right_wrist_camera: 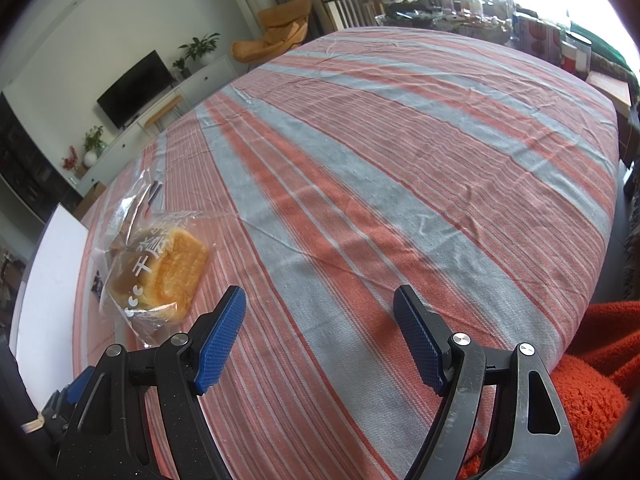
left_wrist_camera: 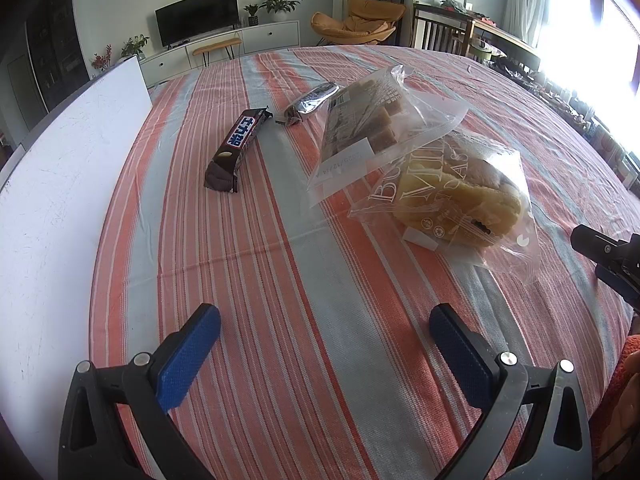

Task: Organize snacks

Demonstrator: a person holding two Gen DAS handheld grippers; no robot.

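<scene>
In the left wrist view several snacks lie on the striped tablecloth [left_wrist_camera: 320, 280]: a dark chocolate bar [left_wrist_camera: 236, 146], a small silver-dark wrapper [left_wrist_camera: 310, 102], a clear bag of brown cubes [left_wrist_camera: 360, 128] and a clear bag with a bread bun [left_wrist_camera: 456, 200]. My left gripper [left_wrist_camera: 324, 332] is open and empty, low over the cloth in front of them. My right gripper [right_wrist_camera: 320, 320] is open and empty; the bread bag [right_wrist_camera: 164, 272] lies just left of its left finger. The right gripper's black body shows at the right edge of the left wrist view [left_wrist_camera: 608, 256].
A white board [left_wrist_camera: 68, 184] lies along the table's left side, also in the right wrist view [right_wrist_camera: 48, 304]. An orange-red fleece [right_wrist_camera: 592, 380] is at the near right. A cluttered side table [right_wrist_camera: 500, 24] stands beyond the far edge.
</scene>
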